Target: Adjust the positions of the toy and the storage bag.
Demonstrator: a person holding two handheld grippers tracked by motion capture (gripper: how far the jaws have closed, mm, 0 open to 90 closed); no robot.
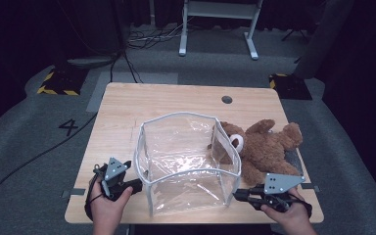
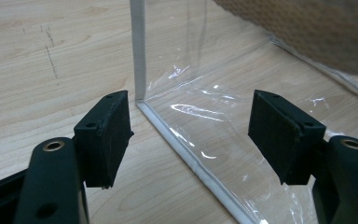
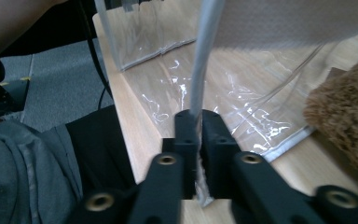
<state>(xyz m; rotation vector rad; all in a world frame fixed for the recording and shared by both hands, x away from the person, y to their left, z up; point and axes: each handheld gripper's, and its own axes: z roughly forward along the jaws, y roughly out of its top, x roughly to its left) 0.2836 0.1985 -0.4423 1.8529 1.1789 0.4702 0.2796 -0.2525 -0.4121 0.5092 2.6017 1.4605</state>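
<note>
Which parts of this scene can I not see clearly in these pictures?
- Bear: in the high view the bag's wall covers part of its face; the right gripper view's edge cuts it off.
- Bag edge: in the right gripper view the right gripper's jaws hide the strip between them.
- Left gripper: its body lies below the left gripper view's frame.

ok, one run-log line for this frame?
left gripper: open at clear bag corner | right gripper: shut on bag's white edge | teddy bear: lying beside bag
</note>
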